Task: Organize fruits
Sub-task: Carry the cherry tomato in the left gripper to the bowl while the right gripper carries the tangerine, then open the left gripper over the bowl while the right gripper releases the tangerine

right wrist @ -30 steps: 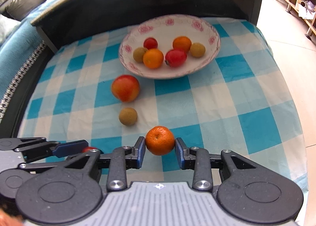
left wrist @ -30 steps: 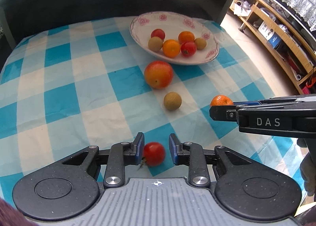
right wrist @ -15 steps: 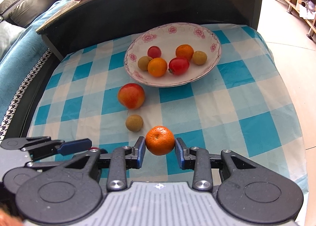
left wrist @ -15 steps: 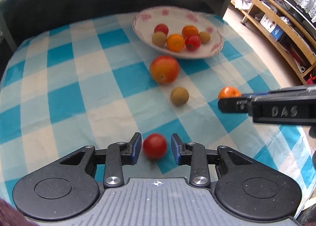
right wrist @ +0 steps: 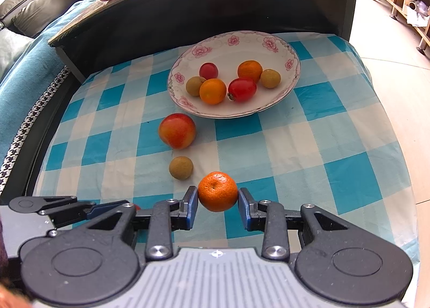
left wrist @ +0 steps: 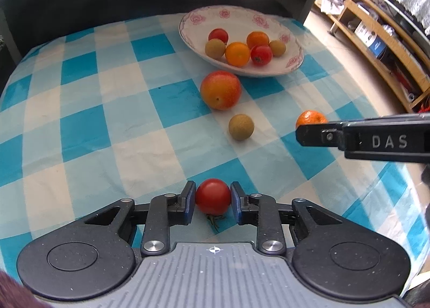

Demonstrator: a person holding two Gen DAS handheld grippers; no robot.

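My left gripper has a small red cherry tomato between its blue pads. The jaws are closing on it and both pads touch its sides, low over the checked cloth. My right gripper is shut on a mandarin, which is also visible in the left wrist view behind the right gripper's finger. Ahead stands a floral plate holding several small fruits. A red-yellow apple and a brown longan lie on the cloth between the plate and the grippers.
The blue and white checked cloth covers a low table. A dark raised cabinet edge runs behind the plate. Wooden shelves stand on the right. A sofa with cushions is at the left.
The left pads had a gap beside the tomato. The tomato blurred and shifted between them, and both pads now touch it. The right gripper's hold on the mandarin is unchanged.
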